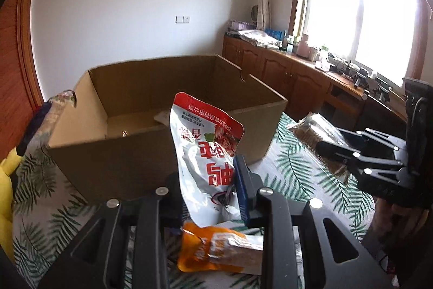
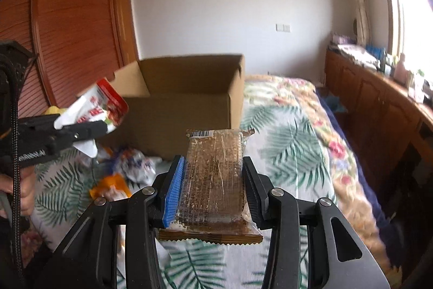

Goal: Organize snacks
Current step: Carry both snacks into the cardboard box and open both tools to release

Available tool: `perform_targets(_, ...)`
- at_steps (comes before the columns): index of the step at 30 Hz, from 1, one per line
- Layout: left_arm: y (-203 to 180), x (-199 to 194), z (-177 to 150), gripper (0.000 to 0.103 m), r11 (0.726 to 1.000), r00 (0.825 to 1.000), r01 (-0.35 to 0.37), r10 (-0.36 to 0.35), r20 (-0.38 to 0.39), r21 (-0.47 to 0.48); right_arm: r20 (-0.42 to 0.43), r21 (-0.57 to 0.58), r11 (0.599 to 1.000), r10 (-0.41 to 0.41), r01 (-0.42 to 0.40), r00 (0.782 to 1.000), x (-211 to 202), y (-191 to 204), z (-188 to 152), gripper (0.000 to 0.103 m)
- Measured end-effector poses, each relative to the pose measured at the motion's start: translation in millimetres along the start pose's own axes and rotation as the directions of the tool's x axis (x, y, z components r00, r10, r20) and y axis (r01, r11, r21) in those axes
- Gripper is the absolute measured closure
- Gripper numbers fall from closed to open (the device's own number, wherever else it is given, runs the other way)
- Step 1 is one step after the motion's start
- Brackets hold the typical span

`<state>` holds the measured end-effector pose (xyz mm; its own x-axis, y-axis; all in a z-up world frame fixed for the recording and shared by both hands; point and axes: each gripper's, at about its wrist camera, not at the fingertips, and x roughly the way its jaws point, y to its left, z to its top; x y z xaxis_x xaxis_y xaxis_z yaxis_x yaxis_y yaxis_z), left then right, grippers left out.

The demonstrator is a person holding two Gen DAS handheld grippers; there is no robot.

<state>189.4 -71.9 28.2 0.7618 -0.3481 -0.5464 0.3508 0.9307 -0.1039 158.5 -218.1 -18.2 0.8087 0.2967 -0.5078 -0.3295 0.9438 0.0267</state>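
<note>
A: We pinch the white pouch (image 1: 205,153) in the left gripper (image 1: 208,197), the box (image 1: 167,110) at twelve o'clock.

B: The right gripper (image 2: 213,188) clamps the brown bar (image 2: 213,175). We should clear the rim, then release inside, one at a time.

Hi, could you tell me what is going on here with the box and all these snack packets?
A person is sorting snacks on a bed with a two-finger gripper in each hand. The left gripper is shut on a white and red pouch, held up in front of the open cardboard box. The right gripper is shut on a brown cracker pack, also short of the box. An orange packet and others lie loose on the leaf-print bedspread.
</note>
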Motion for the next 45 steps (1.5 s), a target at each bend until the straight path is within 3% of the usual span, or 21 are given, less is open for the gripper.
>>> perform_targets(11,37,-3,33,0.076,1.0,0.996,-0.029,0.028,0.086,0.007,0.044,-0.068,0.998,0.019,-0.016,0.999,15,24,50,0.061)
perform_targets(21,67,15,45,0.076,0.999,0.995,-0.048,0.048,0.089,-0.002,0.064,-0.112,0.993,0.036,-0.029,0.997,44,45,82,0.061)
perform_targets(35,99,59,58,0.076,0.997,0.996,-0.071,0.073,0.058,-0.025,0.049,-0.123,0.991,0.059,-0.052,0.997,98,53,102,0.061)
perform_targets(45,108,79,53,0.075,0.997,0.997,-0.068,0.069,0.033,-0.039,0.007,-0.134,0.989,0.06,-0.058,0.998,127,54,99,0.061)
